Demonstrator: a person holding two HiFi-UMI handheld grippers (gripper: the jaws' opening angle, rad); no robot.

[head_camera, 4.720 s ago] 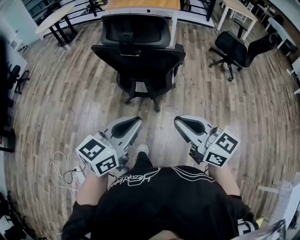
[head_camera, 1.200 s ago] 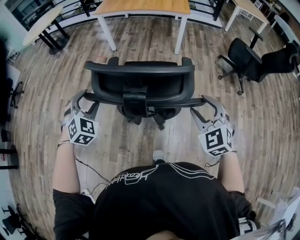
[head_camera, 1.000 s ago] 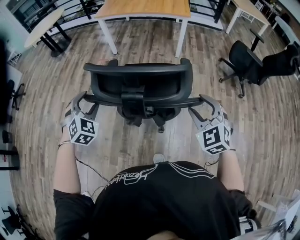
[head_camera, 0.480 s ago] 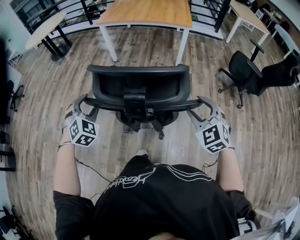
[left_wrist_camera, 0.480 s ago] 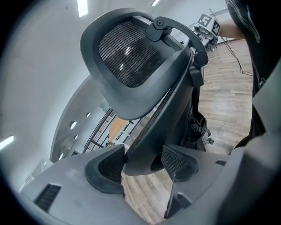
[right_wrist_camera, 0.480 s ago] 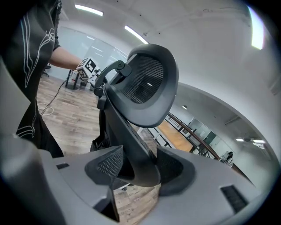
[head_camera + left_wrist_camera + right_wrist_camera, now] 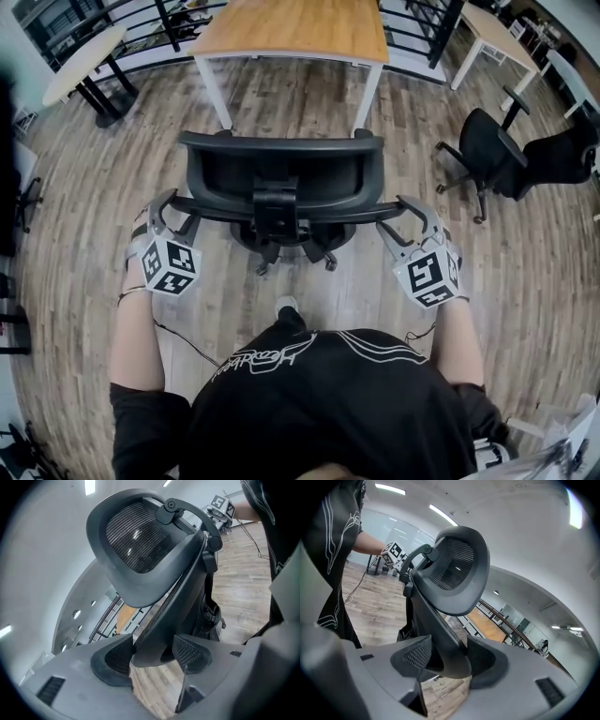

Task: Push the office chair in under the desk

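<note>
Rolled farther, the office chair (image 7: 281, 173) sat squarely between you and the far desk (image 7: 291, 28), your left gripper (image 7: 167, 204) and right gripper (image 7: 398, 208) clamping its backrest ends.

- Clamped between the jaws of the left gripper (image 7: 150, 652), the office chair (image 7: 183, 585) frame was smooth, matt black plastic; the headrest (image 7: 136, 541) above was fine woven mesh.
- The left gripper and the right gripper (image 7: 445, 657) were matt grey plastic, with dimpled black pads (image 7: 190, 651).
- Beyond the claws, the desk (image 7: 291, 28) top was smooth pale wood.
- Beneath them, the floor (image 7: 84, 187) was grained wood planking, faintly glossy.
</note>
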